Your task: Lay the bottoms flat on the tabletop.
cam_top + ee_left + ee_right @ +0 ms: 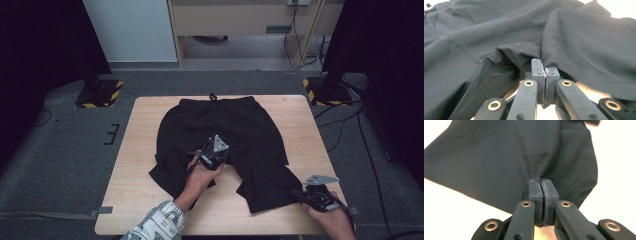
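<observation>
Black shorts [220, 135] flat on table [140, 150], waistband far side; left gripper [214, 159] pinched tight on crotch fabric, right gripper [303, 196] pinched on right leg hem; cloth light, soft, floppy, likely best held at hems, seams

1. A lab or recording studio space, not a home.
2. A plain wooden table [150, 150] stands on grey carpet [65, 165].
3. Black curtains [40, 45] hang at both sides.
4. Stand bases with yellow-black hazard tape [100, 94] and loose cables [300, 35] lie around.
</observation>
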A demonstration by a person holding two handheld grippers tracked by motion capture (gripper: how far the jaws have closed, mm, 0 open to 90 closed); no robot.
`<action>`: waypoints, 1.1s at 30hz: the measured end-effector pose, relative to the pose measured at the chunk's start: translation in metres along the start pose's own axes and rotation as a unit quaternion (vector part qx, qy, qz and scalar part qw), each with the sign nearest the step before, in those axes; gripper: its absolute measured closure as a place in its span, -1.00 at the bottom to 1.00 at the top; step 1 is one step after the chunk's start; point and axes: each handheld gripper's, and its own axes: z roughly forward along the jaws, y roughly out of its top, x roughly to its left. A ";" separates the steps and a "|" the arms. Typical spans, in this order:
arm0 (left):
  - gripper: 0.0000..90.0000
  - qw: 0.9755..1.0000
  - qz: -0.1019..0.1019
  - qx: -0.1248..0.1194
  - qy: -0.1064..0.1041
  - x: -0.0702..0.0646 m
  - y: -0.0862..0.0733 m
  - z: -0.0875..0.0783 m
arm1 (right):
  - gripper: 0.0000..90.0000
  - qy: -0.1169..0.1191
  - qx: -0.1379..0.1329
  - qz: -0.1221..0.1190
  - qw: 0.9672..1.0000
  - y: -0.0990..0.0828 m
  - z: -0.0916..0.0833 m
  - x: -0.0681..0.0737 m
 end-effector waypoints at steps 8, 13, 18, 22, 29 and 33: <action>0.96 0.999 0.023 0.021 -0.041 -0.015 -0.025 -0.014 | 0.50 -0.001 -0.035 0.003 0.999 -0.004 -0.028 -0.009; 0.94 0.999 0.019 0.015 -0.042 -0.016 -0.028 -0.011 | 0.75 0.002 -0.078 0.007 0.997 0.037 -0.010 -0.012; 0.91 0.999 0.020 0.013 -0.041 -0.019 -0.030 -0.005 | 0.89 -0.015 -0.085 0.012 0.996 0.070 0.025 -0.014; 0.91 0.999 0.016 0.007 -0.041 -0.019 -0.030 -0.003 | 0.75 -0.017 -0.067 0.014 0.998 0.081 0.050 -0.013; 0.92 0.999 0.008 -0.001 -0.043 -0.017 -0.029 -0.004 | 0.74 -0.018 -0.057 0.020 0.998 0.086 0.064 -0.016; 0.92 0.999 0.006 -0.004 -0.042 -0.015 -0.029 -0.007 | 0.88 -0.038 -0.055 0.039 0.997 0.088 0.064 -0.021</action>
